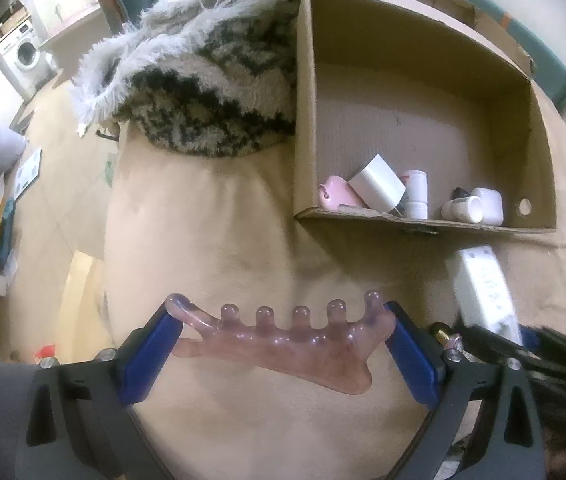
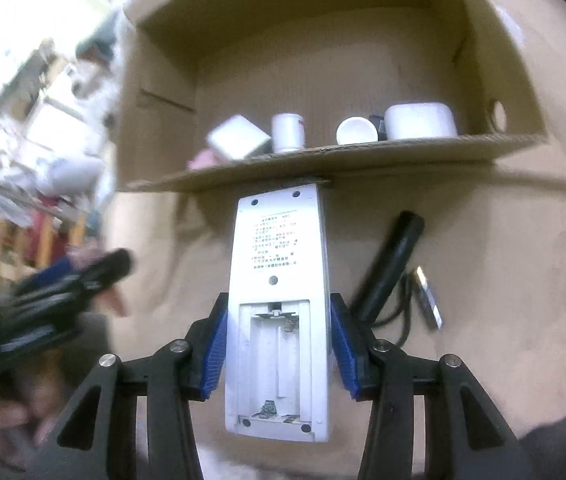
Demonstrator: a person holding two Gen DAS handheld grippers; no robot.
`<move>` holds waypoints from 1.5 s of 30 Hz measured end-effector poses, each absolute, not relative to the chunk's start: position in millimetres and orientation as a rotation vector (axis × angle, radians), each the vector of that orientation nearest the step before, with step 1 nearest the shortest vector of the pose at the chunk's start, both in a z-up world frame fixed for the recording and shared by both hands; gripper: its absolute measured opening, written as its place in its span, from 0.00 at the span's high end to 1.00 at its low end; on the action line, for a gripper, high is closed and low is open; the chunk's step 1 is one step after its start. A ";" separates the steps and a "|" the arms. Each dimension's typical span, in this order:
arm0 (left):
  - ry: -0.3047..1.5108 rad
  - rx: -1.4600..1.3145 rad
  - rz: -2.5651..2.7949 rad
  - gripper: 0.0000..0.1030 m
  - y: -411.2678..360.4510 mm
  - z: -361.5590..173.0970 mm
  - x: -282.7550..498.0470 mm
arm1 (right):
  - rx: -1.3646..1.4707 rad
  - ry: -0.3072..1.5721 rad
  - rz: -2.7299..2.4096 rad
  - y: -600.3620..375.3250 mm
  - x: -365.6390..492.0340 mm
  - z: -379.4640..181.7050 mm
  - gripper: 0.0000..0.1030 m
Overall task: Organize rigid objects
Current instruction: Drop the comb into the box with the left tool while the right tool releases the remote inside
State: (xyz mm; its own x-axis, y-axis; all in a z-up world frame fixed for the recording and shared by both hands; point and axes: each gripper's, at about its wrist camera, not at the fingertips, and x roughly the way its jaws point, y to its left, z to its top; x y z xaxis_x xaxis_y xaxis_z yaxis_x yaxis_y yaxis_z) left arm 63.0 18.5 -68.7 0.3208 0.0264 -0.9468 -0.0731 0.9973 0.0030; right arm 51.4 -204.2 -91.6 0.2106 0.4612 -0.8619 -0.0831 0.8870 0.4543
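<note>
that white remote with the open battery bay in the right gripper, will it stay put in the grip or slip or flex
The white plastic remote is probably stiff: it juts straight out from the right gripper without sagging. Likely light too, since its battery bay is empty. Its smooth, narrow sides could slip, as the blue pads clamp only the lower part, so the long free end may pivot if bumped against the cardboard box.

One cardboard box [image 1: 423, 40]; one pink comb [image 1: 283, 344]; one white remote [image 2: 279, 280]; one patterned rug [image 1: 203, 92].
</note>
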 end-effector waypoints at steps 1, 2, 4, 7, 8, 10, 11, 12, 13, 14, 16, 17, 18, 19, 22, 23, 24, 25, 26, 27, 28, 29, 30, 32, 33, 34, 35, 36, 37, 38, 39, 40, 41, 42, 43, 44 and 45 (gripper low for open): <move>1.237 -0.042 0.065 0.05 17.9 -67.4 62.4 | 0.362 1.299 0.397 -207.8 49.4 -86.2 0.52; 1.226 -0.045 0.062 0.05 17.2 -64.9 61.4 | 0.374 1.285 0.402 -211.6 48.1 -80.7 0.52; 1.202 -0.049 0.060 0.05 15.8 -58.4 59.9 | 0.390 1.247 0.411 -220.5 46.0 -64.8 0.52; 1.137 -0.048 0.069 0.05 15.5 -37.8 58.5 | 0.405 1.189 0.411 -233.7 47.7 -41.3 0.52; 1.123 -0.049 0.067 0.05 15.4 -31.8 59.7 | 0.407 1.173 0.411 -237.0 49.3 -34.9 0.52; 1.101 -0.065 0.051 0.05 14.0 -18.7 64.3 | 0.403 1.146 0.409 -238.6 53.4 -22.5 0.52; 1.089 -0.068 0.042 0.05 12.3 -12.4 67.5 | 0.398 1.133 0.408 -241.1 57.2 -17.4 0.52; 1.081 -0.067 0.035 0.05 10.4 -7.6 70.7 | 0.392 1.120 0.408 -242.6 62.9 -11.1 0.52; 1.075 -0.069 0.023 0.05 7.6 -2.1 75.8 | 0.389 1.111 0.408 -244.6 67.7 -7.4 0.52; 1.074 -0.073 0.014 0.05 5.5 0.2 79.6 | 0.387 1.101 0.405 -250.1 69.9 -4.4 0.52; 1.074 -0.077 -0.011 0.05 -1.2 4.9 90.4 | 0.374 1.082 0.395 -253.9 81.6 -0.2 0.52; 1.071 -0.068 -0.019 0.05 -4.7 6.4 96.4 | 0.368 1.078 0.392 -253.2 88.1 0.8 0.52; 1.066 -0.052 -0.023 0.05 -8.8 7.1 103.1 | 0.359 1.075 0.387 -254.2 93.7 1.2 0.52; 1.064 -0.039 -0.025 0.05 -11.5 7.0 108.2 | 0.349 1.072 0.379 -255.4 100.0 0.4 0.52; 1.074 -0.024 -0.020 0.05 -19.5 2.2 127.0 | 0.331 1.085 0.359 -254.1 117.3 -7.1 0.52; 1.085 -0.028 -0.017 0.05 -21.7 -1.3 133.0 | 0.325 1.091 0.352 -254.4 124.7 -11.1 0.52; 1.097 -0.035 -0.014 0.05 -24.0 -5.1 138.9 | 0.318 1.095 0.346 -253.7 132.5 -14.6 0.52; 1.106 -0.040 -0.010 0.05 -25.6 -8.8 142.5 | 0.310 1.100 0.337 -254.8 137.3 -18.5 0.52; 1.115 -0.041 -0.004 0.05 -28.7 -13.3 146.9 | 0.307 1.105 0.329 -255.2 144.0 -23.3 0.52; 1.127 -0.041 0.003 0.05 -32.7 -18.3 151.4 | 0.313 1.112 0.323 -256.6 150.9 -27.5 0.52; 1.139 -0.047 0.010 0.05 -36.5 -22.9 155.2 | 0.332 1.123 0.321 -259.2 156.7 -32.1 0.52; 1.148 -0.052 0.014 0.05 -40.0 -25.9 158.1 | 0.346 1.128 0.327 -260.3 162.1 -35.7 0.52; 1.159 -0.054 0.021 0.05 -43.5 -29.5 161.2 | 0.337 1.125 0.330 -260.2 165.8 -38.2 0.52; 1.173 -0.061 0.044 0.05 -49.5 -37.9 167.4 | 0.302 1.116 0.326 -258.5 170.2 -39.4 0.52; 1.180 -0.058 0.066 0.05 -51.6 -41.5 169.2 | 0.296 1.114 0.331 -258.0 171.3 -40.5 0.52; 1.185 -0.054 0.091 0.05 -53.4 -44.8 170.3 | 0.287 1.113 0.337 -257.6 171.7 -41.6 0.52; 1.189 -0.056 0.097 0.05 -54.4 -47.6 171.0 | 0.272 1.110 0.335 -257.7 171.7 -42.4 0.52; 1.194 -0.059 0.095 0.05 -55.9 -49.5 171.4 | 0.269 1.114 0.332 -259.3 171.8 -44.4 0.52; 1.195 -0.057 0.097 0.05 -57.9 -51.7 172.2 | 0.285 1.126 0.336 -262.4 172.4 -47.4 0.52; 1.192 -0.048 0.106 0.05 -60.1 -53.3 172.9 | 0.299 1.136 0.341 -265.2 172.9 -49.8 0.52; 1.188 -0.040 0.113 0.05 -62.3 -54.5 174.0 | 0.302 1.143 0.337 -267.5 171.5 -51.6 0.52; 1.187 -0.037 0.121 0.05 -63.9 -55.6 175.4 | 0.292 1.146 0.325 -269.8 172.1 -53.9 0.52; 1.188 -0.036 0.127 0.05 -65.3 -56.7 176.4 | 0.284 1.151 0.316 -271.5 172.6 -56.7 0.52; 1.190 -0.032 0.134 0.05 -66.5 -57.9 178.2 | 0.287 1.159 0.318 -271.3 173.3 -58.7 0.52; 1.189 -0.022 0.144 0.05 -68.2 -59.1 179.7 | 0.298 1.163 0.327 -271.2 173.6 -61.4 0.52; 1.191 -0.011 0.149 0.05 -69.0 -60.3 181.4 | 0.302 1.171 0.333 -269.9 173.9 -64.7 0.52; 1.194 0.000 0.156 0.05 -70.1 -61.9 183.3 | 0.296 1.182 0.328 -268.1 174.0 -67.2 0.52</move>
